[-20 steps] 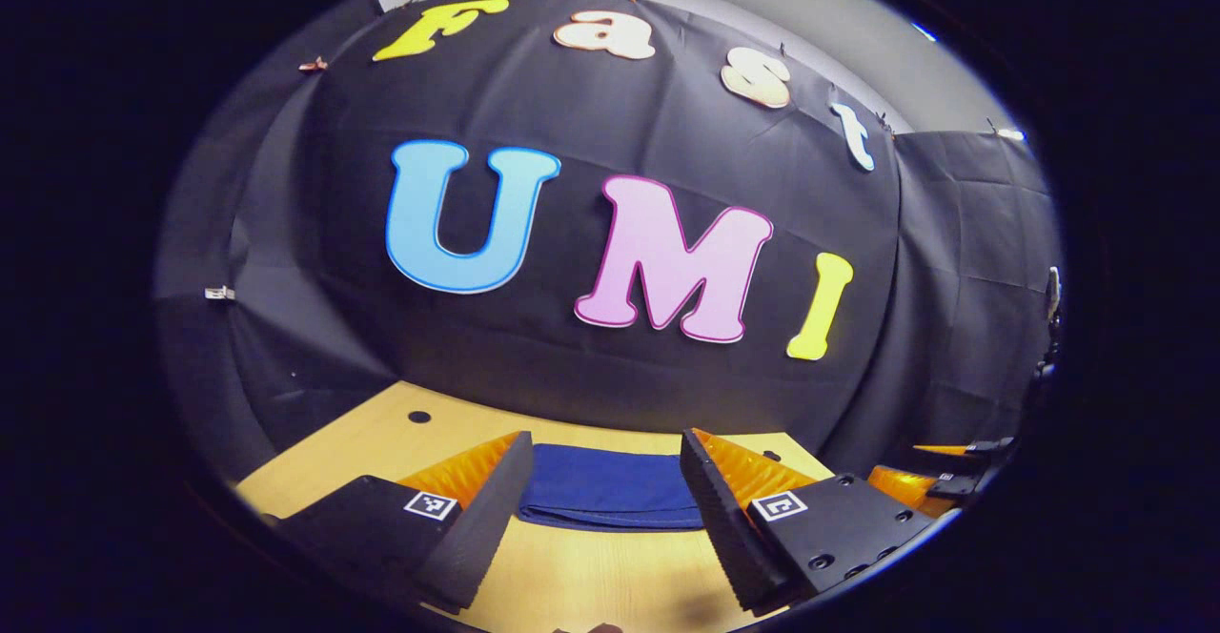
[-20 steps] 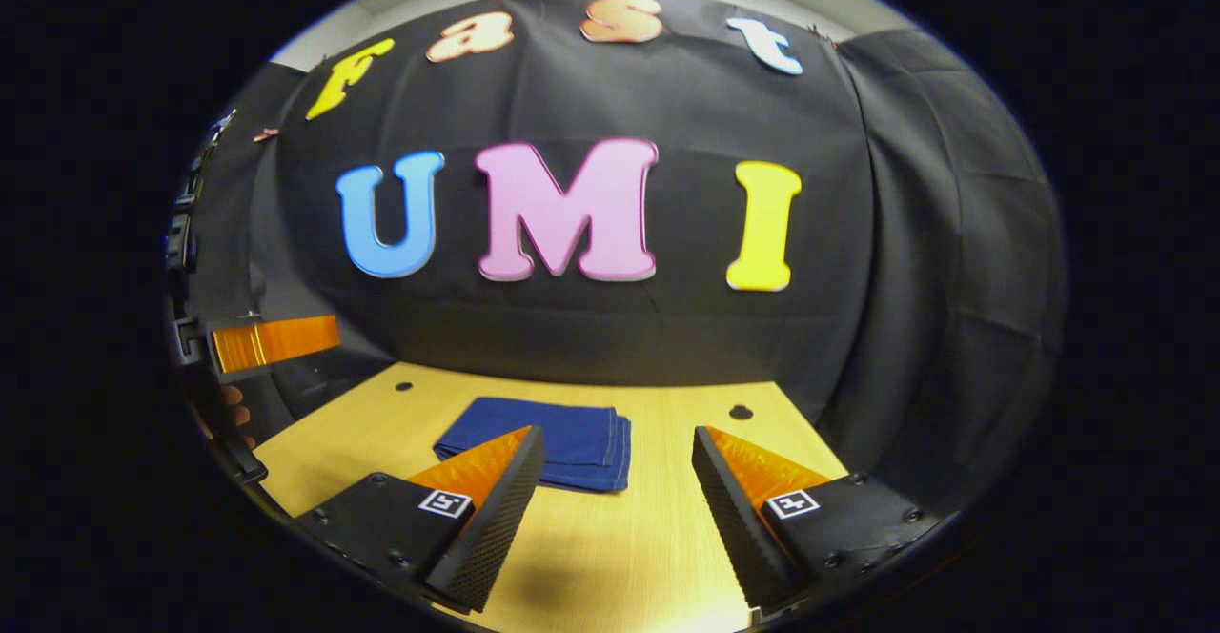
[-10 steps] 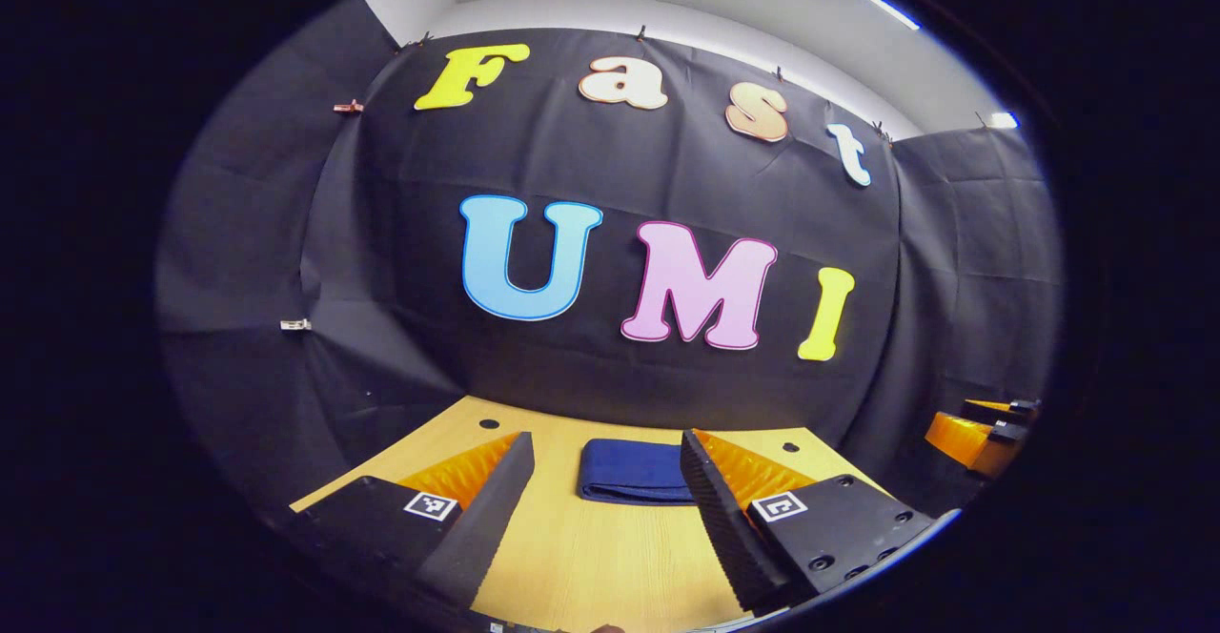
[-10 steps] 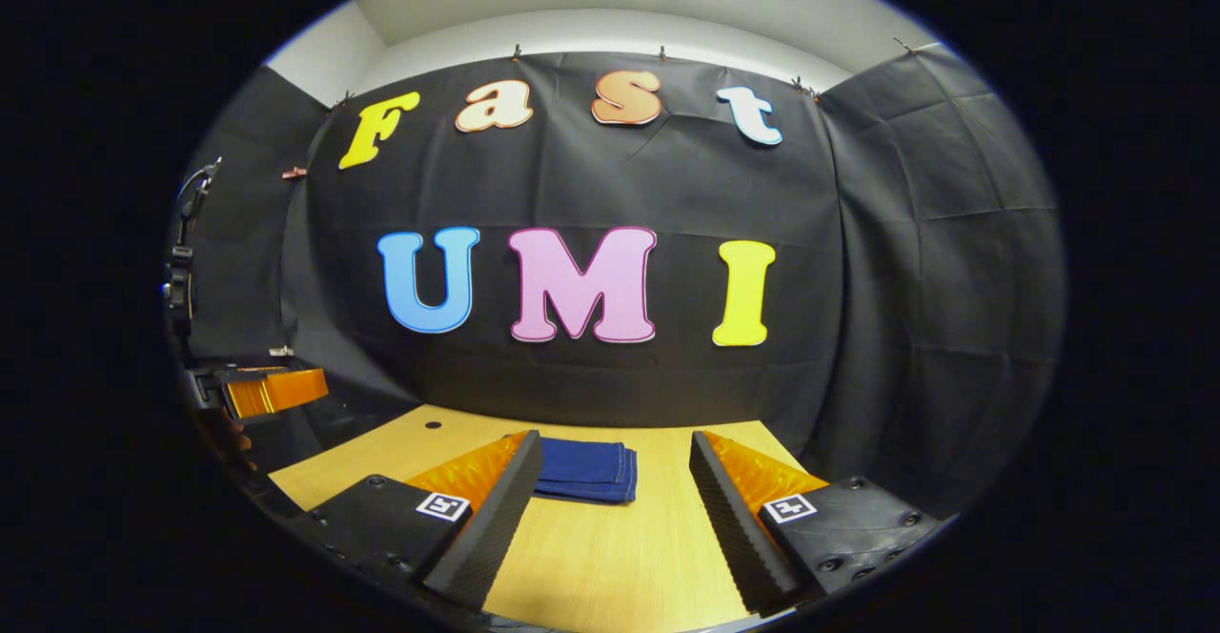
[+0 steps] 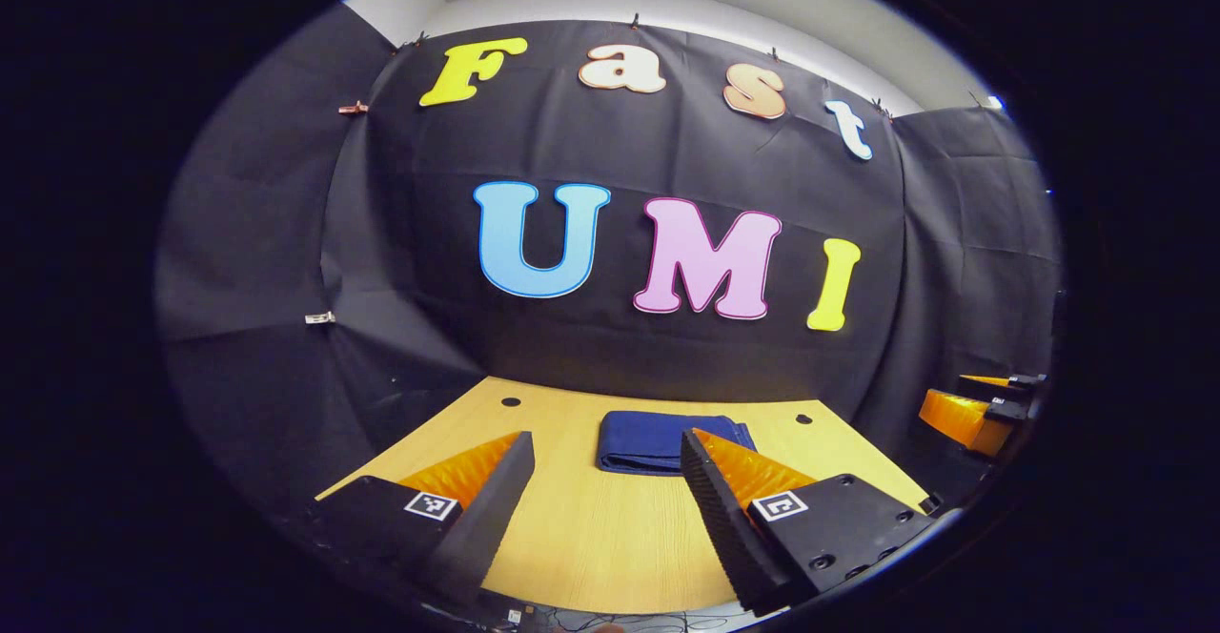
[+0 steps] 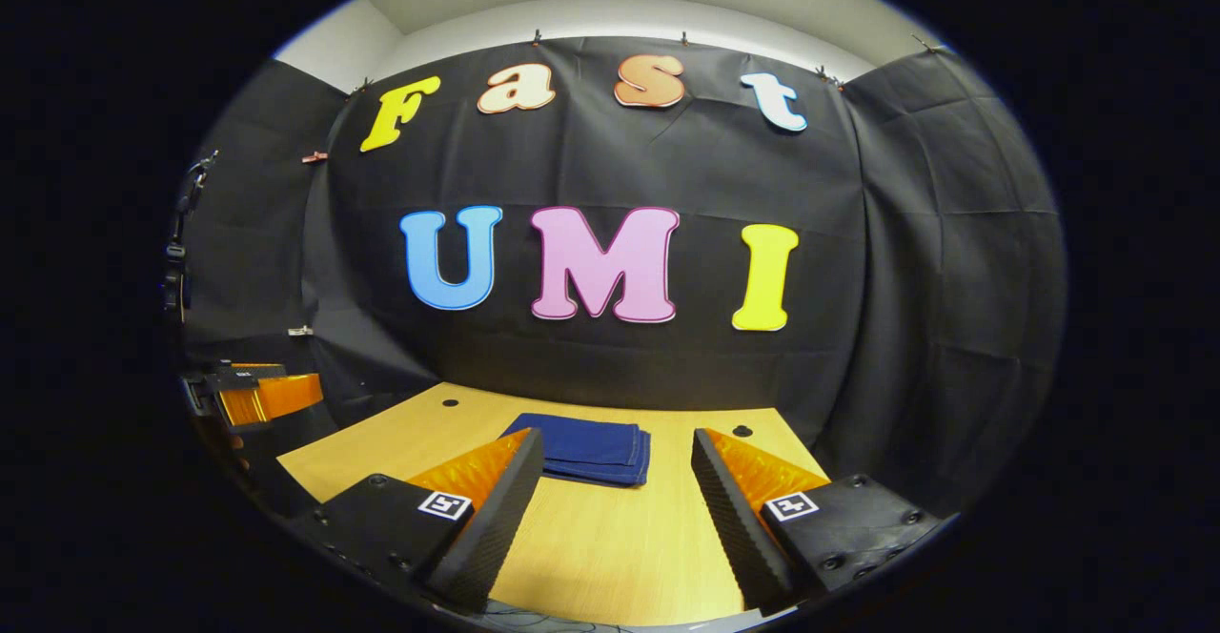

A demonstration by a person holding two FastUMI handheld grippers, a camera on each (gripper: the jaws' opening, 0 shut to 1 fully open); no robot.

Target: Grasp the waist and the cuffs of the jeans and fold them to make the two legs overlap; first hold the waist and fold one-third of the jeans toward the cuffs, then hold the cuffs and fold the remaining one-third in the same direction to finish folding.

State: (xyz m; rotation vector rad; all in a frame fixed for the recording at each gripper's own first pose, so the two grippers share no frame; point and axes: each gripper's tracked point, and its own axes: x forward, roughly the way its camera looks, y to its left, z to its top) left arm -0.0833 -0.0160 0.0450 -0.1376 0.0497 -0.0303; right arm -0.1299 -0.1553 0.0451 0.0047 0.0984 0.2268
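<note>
The dark blue jeans point(image 5: 658, 440) lie folded into a small flat stack near the back of the wooden table point(image 5: 591, 528); the right gripper view shows the jeans point(image 6: 591, 447) with stitched edges to the right. My left gripper point(image 5: 605, 490) hangs open above the table's near side, well short of the stack, nothing between its fingers. My right gripper point(image 6: 618, 490) is open too, held back from the jeans and empty. At the right edge of the left gripper view is the right gripper point(image 5: 977, 409). The left gripper point(image 6: 253, 390) appears at the left of the right gripper view.
The table point(image 6: 610, 557) has small round holes point(image 5: 511, 402) near its back corners. The booth's black cloth wall stands close behind the table and wraps both sides. The table's front edge shows just below my fingers.
Both grippers have pulled back and up from the folded jeans, which now look smaller and farther away. The jeans have stayed in place on the table.
</note>
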